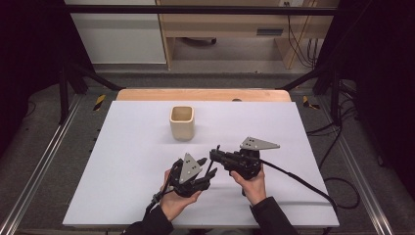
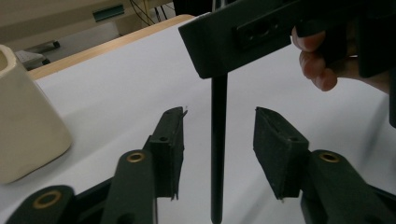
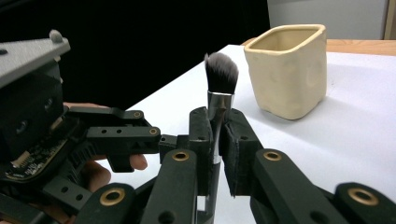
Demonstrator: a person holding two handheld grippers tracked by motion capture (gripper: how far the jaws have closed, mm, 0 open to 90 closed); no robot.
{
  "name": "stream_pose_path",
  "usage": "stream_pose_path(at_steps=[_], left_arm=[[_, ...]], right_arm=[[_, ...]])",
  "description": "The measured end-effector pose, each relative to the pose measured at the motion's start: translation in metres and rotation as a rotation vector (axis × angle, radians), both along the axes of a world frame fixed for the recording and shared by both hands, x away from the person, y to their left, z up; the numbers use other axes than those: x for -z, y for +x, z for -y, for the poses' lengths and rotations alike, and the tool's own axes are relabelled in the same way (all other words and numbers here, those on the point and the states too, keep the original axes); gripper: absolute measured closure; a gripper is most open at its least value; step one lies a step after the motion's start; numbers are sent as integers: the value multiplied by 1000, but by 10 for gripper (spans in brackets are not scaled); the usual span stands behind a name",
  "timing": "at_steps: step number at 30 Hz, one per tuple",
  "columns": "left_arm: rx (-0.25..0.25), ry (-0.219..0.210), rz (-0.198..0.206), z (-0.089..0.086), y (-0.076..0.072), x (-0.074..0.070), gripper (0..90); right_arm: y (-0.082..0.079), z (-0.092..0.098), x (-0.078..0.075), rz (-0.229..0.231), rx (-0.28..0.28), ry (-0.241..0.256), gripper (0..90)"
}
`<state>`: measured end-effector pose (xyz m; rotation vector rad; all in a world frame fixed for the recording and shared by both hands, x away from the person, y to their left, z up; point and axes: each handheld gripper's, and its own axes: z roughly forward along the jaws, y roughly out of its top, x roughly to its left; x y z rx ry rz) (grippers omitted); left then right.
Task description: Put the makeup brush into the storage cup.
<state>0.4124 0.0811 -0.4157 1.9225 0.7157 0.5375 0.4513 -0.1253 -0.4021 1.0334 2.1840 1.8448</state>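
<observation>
The makeup brush [image 3: 219,93] stood upright at the centre of the right gripper view, its silver collar clamped between my right gripper [image 3: 215,135] pads. My left gripper [image 2: 218,140] gaped wide around its black handle, untouching. The cream cup [image 1: 182,122] sat above, mid-frame in the high view.

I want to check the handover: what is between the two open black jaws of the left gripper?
The thin black handle of the makeup brush stands between them, untouched, in the left gripper view; the right gripper clamps it.
</observation>
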Motion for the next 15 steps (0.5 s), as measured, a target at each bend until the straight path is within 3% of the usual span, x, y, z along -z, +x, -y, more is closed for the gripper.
stream_pose_path(at_steps=[2,7,15], left_arm=[[1,1,-5,0,0,0,625],[-4,-4,-6,0,0,-1,722],[-18,-10,-14,0,0,0,828]], right_arm=[[0,-2,1,2,-10,-2,831],[-1,-4,1,1,-16,-1,831],[-1,-5,2,-5,-23,3,831]])
